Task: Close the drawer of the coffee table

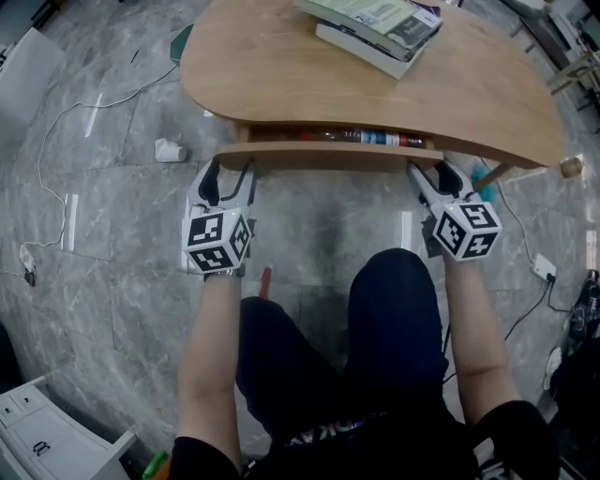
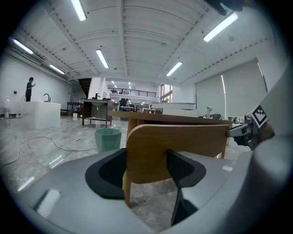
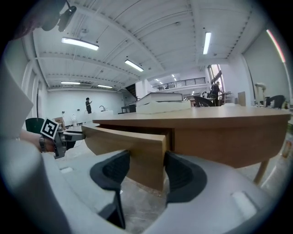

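The wooden coffee table (image 1: 309, 75) has its drawer pulled out a little. The curved drawer front (image 1: 328, 156) stands out from under the top, with several small items (image 1: 370, 137) visible inside. My left gripper (image 1: 230, 169) clasps the front's left end, and in the left gripper view the wood (image 2: 178, 146) fills the gap between both pads of that gripper (image 2: 146, 169). My right gripper (image 1: 427, 173) holds the right end. In the right gripper view the board's end (image 3: 128, 141) sits pressed between the pads of that gripper (image 3: 144, 171).
Stacked books (image 1: 375, 28) lie on the table's far right. A white cup (image 1: 169, 150) and a thin cable (image 1: 66, 122) lie on the marble floor to the left. A green bin (image 2: 108, 138) stands beyond the table. My knee (image 1: 398, 291) is just below the drawer.
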